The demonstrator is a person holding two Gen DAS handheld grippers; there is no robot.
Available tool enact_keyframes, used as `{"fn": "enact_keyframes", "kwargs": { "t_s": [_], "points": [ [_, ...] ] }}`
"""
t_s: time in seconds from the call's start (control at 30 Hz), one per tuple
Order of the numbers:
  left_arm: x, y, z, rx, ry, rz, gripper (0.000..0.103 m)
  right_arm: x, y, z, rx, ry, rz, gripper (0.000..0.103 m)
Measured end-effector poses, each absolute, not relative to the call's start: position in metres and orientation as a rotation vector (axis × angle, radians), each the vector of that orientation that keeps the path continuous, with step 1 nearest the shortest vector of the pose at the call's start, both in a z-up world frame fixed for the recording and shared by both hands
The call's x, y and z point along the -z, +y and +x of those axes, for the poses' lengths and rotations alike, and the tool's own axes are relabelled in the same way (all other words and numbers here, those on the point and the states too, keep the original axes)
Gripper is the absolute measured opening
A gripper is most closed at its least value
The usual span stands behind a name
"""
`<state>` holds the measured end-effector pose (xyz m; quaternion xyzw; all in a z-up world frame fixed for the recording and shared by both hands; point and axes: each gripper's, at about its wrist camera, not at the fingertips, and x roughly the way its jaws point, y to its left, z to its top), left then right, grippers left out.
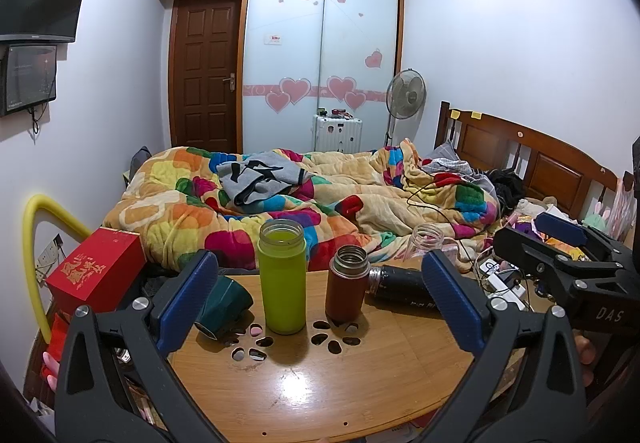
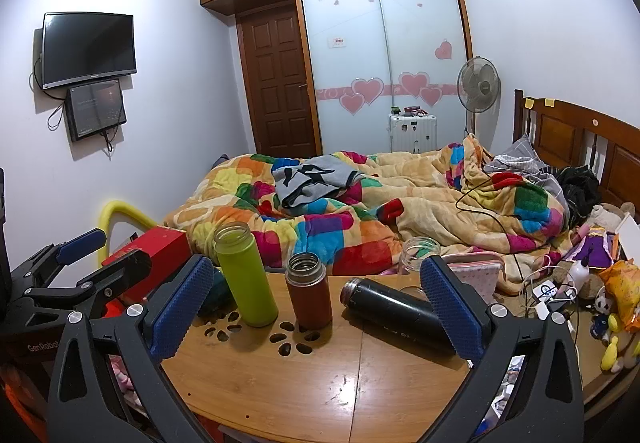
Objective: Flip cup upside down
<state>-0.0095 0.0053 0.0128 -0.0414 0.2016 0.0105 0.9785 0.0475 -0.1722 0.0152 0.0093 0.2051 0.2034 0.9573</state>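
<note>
**Two open grippers above a bamboo table bearing four drinking vessels**

Left gripper (image 1: 318, 299): jaws spread wide, blue ribbed pads (image 1: 188, 299) facing each other, nothing between them in contact; it hangs above the near part of the wooden table (image 1: 320, 395). Right gripper (image 2: 316, 307): jaws likewise spread wide and holding nothing, poised over the same table from a position further right; its body also shows at the right edge of the left wrist view.

Between the left gripper's pads stand the lime-green bottle (image 1: 282, 277), upright and uncapped, and just beside it the shorter red-brown flask (image 1: 347, 283), upright with a metal neck and open mouth. The dark green cup (image 1: 224, 303) lies tipped on its side at the left of the table, near the left pad, its open mouth turned toward the camera and downward. In the right wrist view this cup is mostly hidden behind a pad and the green bottle. A black flask (image 2: 394, 313) lies on its side to the right, mouth toward the red-brown flask, apart from it.

Flower-shaped cutouts (image 1: 332, 335) pierce the tabletop near the bottle bases. A red box (image 1: 98, 267) sits beyond the table's left edge. Behind the table a clear jar (image 2: 420, 251) stands at the edge of a bed covered by a multicoloured quilt (image 1: 280, 203).
</note>
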Motion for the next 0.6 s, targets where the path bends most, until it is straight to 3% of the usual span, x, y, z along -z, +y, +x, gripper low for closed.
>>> {"fn": "enact_keyframes", "kwargs": {
  "t_s": [0.23,0.53,0.6],
  "points": [
    [0.005,0.014,0.007,-0.035,0.462,-0.077,0.103,-0.010,-0.169,0.050,-0.419,0.429,0.020,0.103],
    [0.077,0.045,0.075,-0.075,0.613,-0.122,0.103,0.025,-0.172,0.067,-0.412,0.525,0.002,0.103],
    [0.090,0.050,0.093,-0.076,0.634,-0.136,0.099,0.034,-0.175,0.071,-0.412,0.552,0.003,0.103]
  ]
}}
